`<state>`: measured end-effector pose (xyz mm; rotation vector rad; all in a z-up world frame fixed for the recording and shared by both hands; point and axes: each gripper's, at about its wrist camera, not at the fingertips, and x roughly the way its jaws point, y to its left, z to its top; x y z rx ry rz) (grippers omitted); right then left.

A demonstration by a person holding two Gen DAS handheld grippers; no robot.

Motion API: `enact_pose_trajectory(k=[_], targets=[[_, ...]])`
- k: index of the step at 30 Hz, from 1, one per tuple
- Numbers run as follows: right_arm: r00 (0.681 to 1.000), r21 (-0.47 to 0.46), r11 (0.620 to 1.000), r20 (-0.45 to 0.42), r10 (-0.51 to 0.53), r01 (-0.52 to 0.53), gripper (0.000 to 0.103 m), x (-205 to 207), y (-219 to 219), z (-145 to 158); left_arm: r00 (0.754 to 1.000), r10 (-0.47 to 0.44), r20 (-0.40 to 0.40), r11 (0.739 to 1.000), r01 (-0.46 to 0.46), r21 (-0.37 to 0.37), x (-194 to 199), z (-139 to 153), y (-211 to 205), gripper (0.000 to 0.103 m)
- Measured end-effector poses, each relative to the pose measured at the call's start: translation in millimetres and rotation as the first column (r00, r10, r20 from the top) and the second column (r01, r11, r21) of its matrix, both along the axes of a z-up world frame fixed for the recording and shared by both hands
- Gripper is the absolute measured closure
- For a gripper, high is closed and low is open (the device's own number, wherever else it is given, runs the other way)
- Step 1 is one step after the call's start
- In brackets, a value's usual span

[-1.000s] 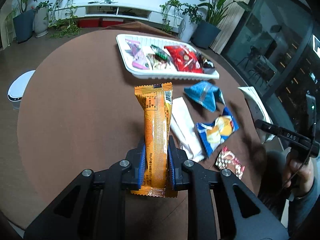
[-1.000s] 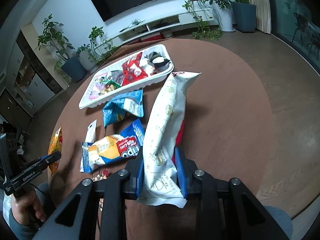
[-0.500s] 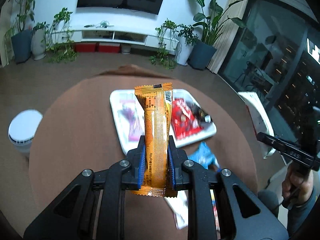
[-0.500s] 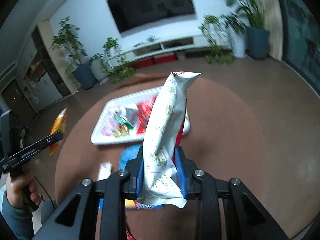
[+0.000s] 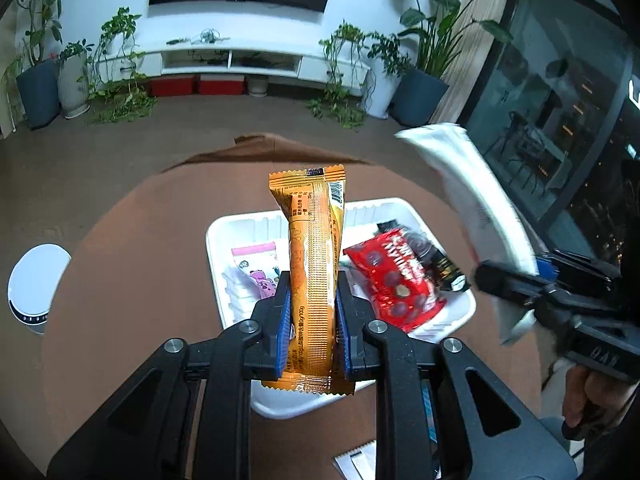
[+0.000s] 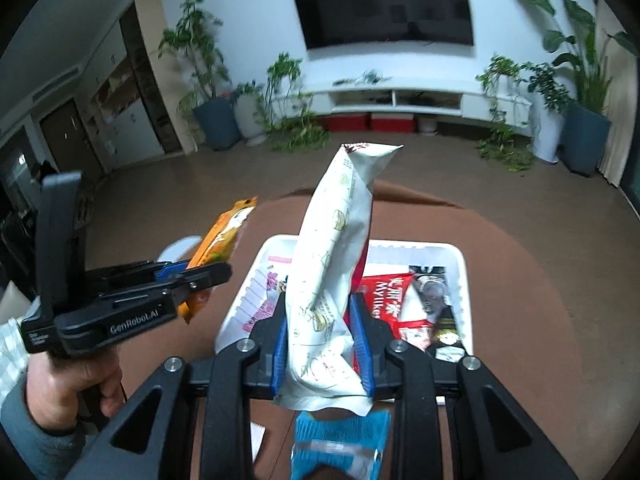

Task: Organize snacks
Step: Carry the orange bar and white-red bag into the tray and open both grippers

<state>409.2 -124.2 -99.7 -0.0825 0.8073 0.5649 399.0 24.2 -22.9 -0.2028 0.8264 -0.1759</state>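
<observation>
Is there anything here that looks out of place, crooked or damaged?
Nothing looks damaged or spilled. The snacks in the white tray overlap untidily, the red packet lying askew. A blue packet and a white wrapper lie on the table outside the tray.

The black plastic left gripper [image 6: 208,276] reads "GenRobot.AI" (white letters); the glossy red snack packet [image 6: 386,304] reads "Mylike".
</observation>
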Motion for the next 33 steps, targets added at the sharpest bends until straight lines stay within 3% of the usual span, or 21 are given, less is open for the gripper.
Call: enact_pose_trajectory(k=[6, 12, 26, 33], targets=[[0.997, -0.075, 0.997, -0.071, 0.027, -0.032, 0.072, 25, 25, -43, 0.998, 0.006, -0.068, 1.0, -0.007, -0.006, 29, -49, -10, 0.086], [0.993, -0.101, 0.995, -0.119, 0.016, -0.028, 0.072, 40, 27, -72, 0.996, 0.008, -0.089, 1.0, -0.008, -0.004, 46, -76, -18, 0.086], [0.985, -0.124, 0.992, -0.172, 0.004, -0.025, 0.072, 49, 28, -100, 0.995, 0.024, -0.095, 0.999, -0.021, 0.03, 53, -103, -30, 0.085], [0.989, -0.122, 0.992, -0.148, 0.001, -0.019, 0.068, 47, 29, -97, 0.994, 0.036, -0.099, 0.999, -0.034, 0.016, 47, -99, -27, 0.085]])
